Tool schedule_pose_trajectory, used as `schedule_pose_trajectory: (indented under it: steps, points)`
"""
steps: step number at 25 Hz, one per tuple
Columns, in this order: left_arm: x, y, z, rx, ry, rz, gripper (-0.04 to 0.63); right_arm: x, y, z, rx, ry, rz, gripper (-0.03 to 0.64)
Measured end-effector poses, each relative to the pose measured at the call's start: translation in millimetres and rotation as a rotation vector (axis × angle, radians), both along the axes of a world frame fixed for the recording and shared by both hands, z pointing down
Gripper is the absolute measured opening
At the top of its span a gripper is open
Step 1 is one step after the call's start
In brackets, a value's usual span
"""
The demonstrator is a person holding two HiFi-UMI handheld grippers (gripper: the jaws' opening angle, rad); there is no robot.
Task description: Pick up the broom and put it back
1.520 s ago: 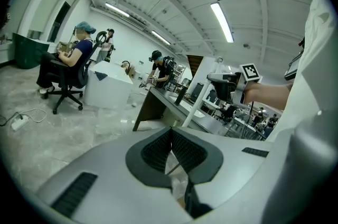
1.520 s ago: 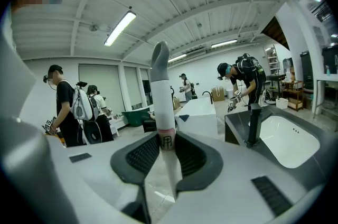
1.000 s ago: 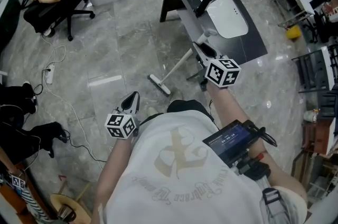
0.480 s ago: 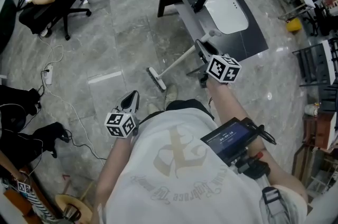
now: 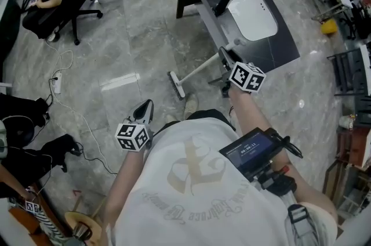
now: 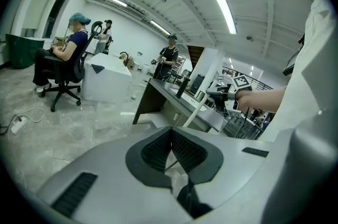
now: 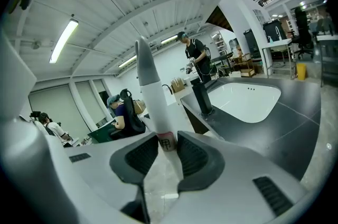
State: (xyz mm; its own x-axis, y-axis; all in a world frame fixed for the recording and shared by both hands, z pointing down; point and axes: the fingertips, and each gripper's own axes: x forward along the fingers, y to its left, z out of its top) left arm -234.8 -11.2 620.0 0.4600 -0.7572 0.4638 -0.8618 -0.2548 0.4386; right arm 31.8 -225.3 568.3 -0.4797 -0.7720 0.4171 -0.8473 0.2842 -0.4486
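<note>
Saw grey marble floor all round, dark table with white sink ahead. Found broom slanted between them, head down on the floor, handle rising toward the table's near edge. Couldn't settle contact with that edge. Noted right claw closed partway onto the handle near its top end, with pads pressing either side at a pinkish band. Noted left claw pinched fully together, nothing in it, held low by the person's side, well apart from the broom. Judged pick-up as only begun: grasp made, head not yet off the floor. Judged lift, carry and put-back as all left to do. Spotted no obvious storage place for it.
</note>
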Motion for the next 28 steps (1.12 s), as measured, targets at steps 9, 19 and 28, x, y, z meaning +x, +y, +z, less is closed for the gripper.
schedule_pose_trajectory:
  steps: [9, 19, 28]
  points:
    - [17.2, -34.2, -2.4, -0.028, -0.028, 0.050, 0.012, 28.9, -28.1, 27.6, -0.044, 0.009, 0.038, 0.120]
    - [42.3, -79.6, -1.7, -0.029, -0.065, 0.091, 0.012, 51.2, -55.3, 58.3, -0.062, 0.043, 0.005, 0.121]
    - [34.8, -74.0, -7.1, -0.043, -0.081, 0.072, 0.012, 51.0, -52.0, 76.5, -0.095, 0.083, -0.028, 0.121]
